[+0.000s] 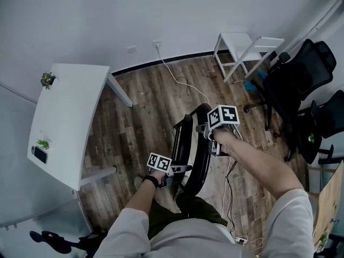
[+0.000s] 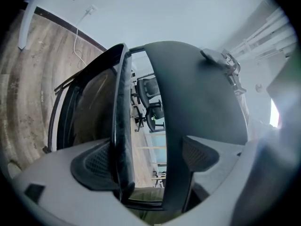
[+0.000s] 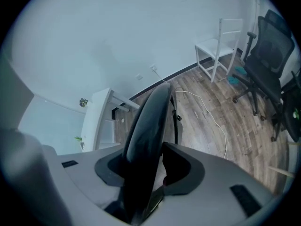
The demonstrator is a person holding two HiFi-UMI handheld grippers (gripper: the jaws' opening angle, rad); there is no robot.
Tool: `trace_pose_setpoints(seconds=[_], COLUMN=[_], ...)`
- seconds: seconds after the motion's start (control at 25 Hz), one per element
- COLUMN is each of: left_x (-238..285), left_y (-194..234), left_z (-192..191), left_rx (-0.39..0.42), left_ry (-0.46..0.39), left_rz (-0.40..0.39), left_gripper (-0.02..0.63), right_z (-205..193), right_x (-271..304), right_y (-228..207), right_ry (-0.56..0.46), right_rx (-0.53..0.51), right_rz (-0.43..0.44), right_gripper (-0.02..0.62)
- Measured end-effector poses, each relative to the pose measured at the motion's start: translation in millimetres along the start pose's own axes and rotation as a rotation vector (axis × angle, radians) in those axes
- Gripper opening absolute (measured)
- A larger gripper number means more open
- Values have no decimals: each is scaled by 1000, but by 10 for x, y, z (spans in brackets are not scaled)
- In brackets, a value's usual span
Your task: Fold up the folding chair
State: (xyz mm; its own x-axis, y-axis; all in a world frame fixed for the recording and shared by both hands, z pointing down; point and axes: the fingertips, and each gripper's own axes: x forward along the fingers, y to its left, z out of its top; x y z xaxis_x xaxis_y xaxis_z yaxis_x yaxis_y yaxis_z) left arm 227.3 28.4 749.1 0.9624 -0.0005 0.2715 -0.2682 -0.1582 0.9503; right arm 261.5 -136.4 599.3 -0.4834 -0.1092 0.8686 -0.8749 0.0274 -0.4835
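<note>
The black folding chair [image 1: 192,144] stands on the wood floor in front of me, its seat and backrest drawn close together. In the head view my left gripper [image 1: 174,171] is at the chair's near side. Its jaws stand wide, and the left gripper [image 2: 148,159] has the seat's edge [image 2: 120,140] against one pad and the backrest panel [image 2: 197,93] against the other. My right gripper [image 1: 215,144] points steeply down at the top of the chair. The right gripper [image 3: 150,166] is shut on the backrest's upper edge [image 3: 146,126].
A white desk [image 1: 64,117] with small plants and a phone stands to the left. At the back right is a white side table [image 1: 242,47], with black office chairs [image 1: 301,79] beside it. A white cable [image 1: 183,82] trails over the floor from the wall socket.
</note>
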Motion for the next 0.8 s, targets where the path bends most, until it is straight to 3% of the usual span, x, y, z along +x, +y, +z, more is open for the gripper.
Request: trace_pose_setpoints(seconds=[0.24, 0.4, 0.52, 0.8], left_x=[-152, -369, -534, -599], left_y=[-39, -175, -396, -1223], left_z=[-42, 64, 147, 190], left_rx=[61, 83, 125, 288], left_ry=[17, -19, -40, -31], left_rz=[33, 26, 34, 155], left_gripper=[443, 443, 443, 443], right_z=[-2, -5, -17, -19], right_x=[7, 2, -8, -14], right_y=[-1, -26, -58, -50], right_ry=[20, 33, 42, 50], right_rx=[-15, -26, -32, -37], right_rz=[3, 4, 4, 10], right_gripper=[195, 197, 196, 198])
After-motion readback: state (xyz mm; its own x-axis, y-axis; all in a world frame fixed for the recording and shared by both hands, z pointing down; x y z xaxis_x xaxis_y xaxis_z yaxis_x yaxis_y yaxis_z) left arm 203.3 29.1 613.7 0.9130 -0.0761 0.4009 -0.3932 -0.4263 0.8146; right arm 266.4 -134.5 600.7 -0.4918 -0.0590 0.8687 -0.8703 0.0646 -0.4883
